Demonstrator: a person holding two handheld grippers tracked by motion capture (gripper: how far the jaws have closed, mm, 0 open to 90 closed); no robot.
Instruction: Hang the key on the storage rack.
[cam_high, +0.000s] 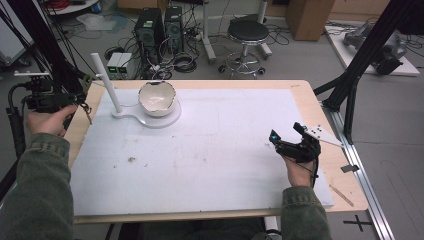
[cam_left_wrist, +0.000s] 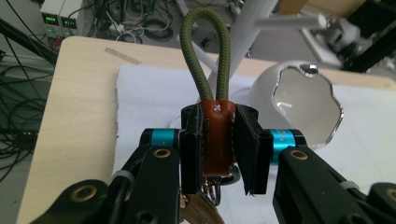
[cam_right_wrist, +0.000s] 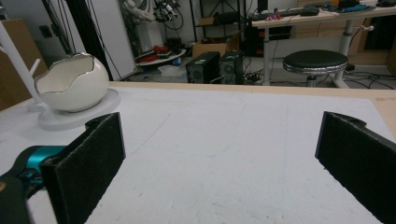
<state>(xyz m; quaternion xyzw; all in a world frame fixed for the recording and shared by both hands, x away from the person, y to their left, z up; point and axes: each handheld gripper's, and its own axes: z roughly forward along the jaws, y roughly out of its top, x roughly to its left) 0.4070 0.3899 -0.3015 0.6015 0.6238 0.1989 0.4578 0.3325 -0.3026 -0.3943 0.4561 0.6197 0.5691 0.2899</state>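
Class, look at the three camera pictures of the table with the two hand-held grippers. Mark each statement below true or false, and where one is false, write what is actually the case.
1. The left gripper is shut on a key fob with a green cord loop. True.
2. The right gripper is clamped on the bowl. False: its jaws stand wide apart with nothing between them, above the white mat.
3. The egg-shaped bowl sits on a white stand with an upright post. True.
4. The bowl lies at the near right corner of the table. False: it is at the far left part of the mat.
5. A black stool stands on the floor beyond the table. True.
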